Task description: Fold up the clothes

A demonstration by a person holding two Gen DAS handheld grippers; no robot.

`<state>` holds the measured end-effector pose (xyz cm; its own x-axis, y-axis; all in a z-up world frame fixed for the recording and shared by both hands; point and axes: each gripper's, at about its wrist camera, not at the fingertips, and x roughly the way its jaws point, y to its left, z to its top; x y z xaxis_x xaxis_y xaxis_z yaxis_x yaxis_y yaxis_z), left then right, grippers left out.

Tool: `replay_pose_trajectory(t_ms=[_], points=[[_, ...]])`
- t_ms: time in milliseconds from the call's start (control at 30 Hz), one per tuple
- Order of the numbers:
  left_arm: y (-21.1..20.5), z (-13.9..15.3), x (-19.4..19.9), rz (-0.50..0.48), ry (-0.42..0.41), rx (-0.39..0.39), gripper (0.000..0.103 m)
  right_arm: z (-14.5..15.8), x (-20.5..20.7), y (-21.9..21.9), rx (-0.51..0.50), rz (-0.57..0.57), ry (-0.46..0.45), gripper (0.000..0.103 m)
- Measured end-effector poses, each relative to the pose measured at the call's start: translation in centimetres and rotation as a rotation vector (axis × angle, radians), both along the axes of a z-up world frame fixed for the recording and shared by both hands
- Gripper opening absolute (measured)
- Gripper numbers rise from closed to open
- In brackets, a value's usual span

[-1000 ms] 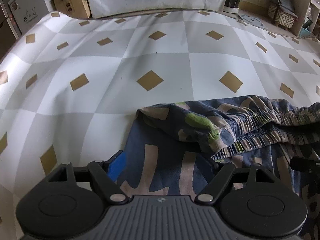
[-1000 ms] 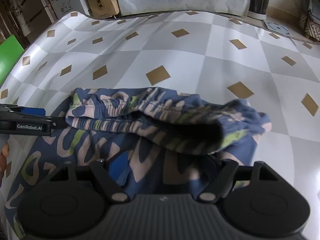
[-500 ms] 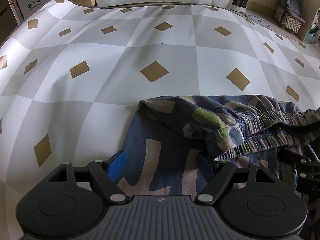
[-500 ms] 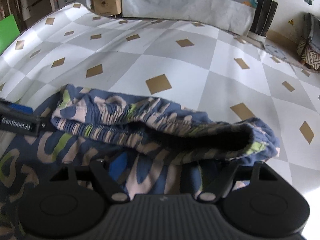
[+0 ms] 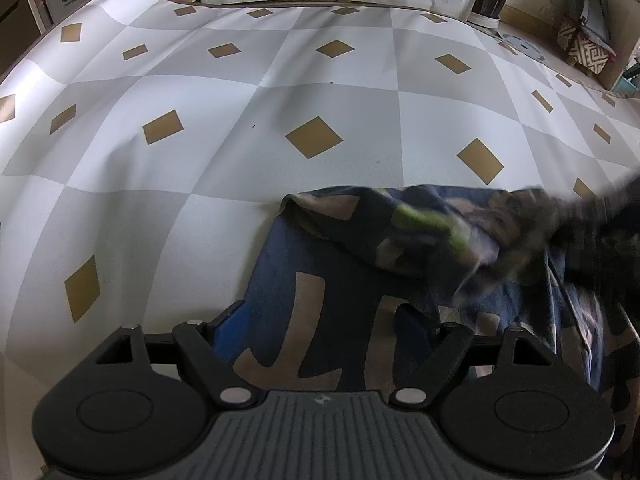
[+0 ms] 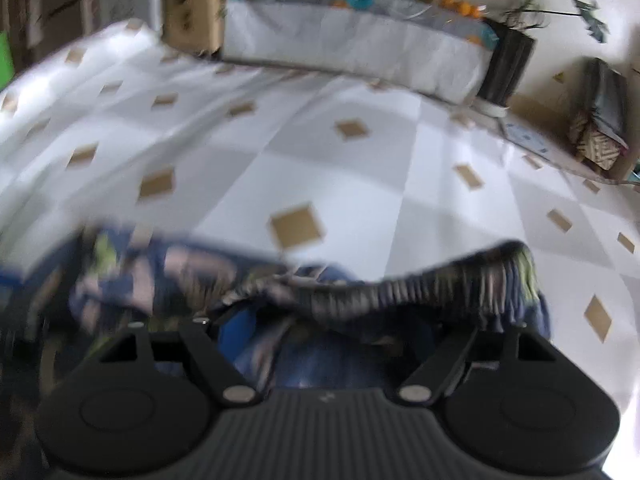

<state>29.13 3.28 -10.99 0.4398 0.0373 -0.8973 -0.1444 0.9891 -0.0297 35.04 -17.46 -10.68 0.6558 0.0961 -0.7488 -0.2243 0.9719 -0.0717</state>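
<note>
Since half a second ago: right gripper (image 6: 326, 332) raised, its view blurred; elastic waistband (image 6: 420, 292) now draped across its jaws. Jaws spread, cloth lying between them. Left gripper (image 5: 320, 332): jaws spread, flat over patterned blue garment (image 5: 320, 280). Garment lies on checkered floor mat (image 5: 240, 120), bunched fold toward 2 o'clock in left view.

I am in a home: checked cloth on my surface (image 5: 240, 120), potted plant (image 6: 516, 52), fruit-laden side table (image 6: 360, 40).
</note>
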Motion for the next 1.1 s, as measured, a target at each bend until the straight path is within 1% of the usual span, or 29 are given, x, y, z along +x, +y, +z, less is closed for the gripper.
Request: replay_pose_trajectory(t_ms=[100,200,267,333,467,633,900,967,1000,1100], points=[[0.1,0.0,0.1,0.013,0.002,-0.006,0.079,1.8,2.4,-1.1,0.094,-0.118,-0.076,0.075],[0.2,0.0,0.2,0.017,0.000,-0.003,0.079,2.8,3.2,-1.5,0.097,-0.166,-0.105,0.075],[0.2,-0.1,0.3,0.020,-0.001,0.000,0.081,3.0,2.7,-1.5,0.100,-0.149,-0.119,0.075],[0.3,-0.2,0.3,0.026,0.000,0.004,0.082,2.6,2.2,-1.4,0.097,-0.120,-0.093,0.075],[0.5,-0.2,0.2,0.042,0.004,0.004,0.083,1.0,0.8,-0.7,0.097,-0.052,-0.027,0.075],[0.7,-0.3,0.2,0.059,0.007,-0.005,0.083,-0.3,-1.1,1.4,0.070,0.057,0.032,0.075],[0.8,-0.3,0.3,0.065,0.005,-0.005,0.083,-1.0,-1.2,3.6,0.051,0.150,0.057,0.074],[1.0,-0.2,0.4,0.076,0.003,-0.003,0.083,-1.2,-1.1,4.0,0.045,0.166,0.062,0.069],[1.3,-0.2,0.4,0.086,0.002,-0.006,0.083,-1.2,-1.0,4.2,0.042,0.174,0.064,0.064],[2.0,-0.2,0.5,0.119,-0.004,-0.019,0.083,-1.4,-1.0,4.6,0.039,0.195,0.070,0.058]])
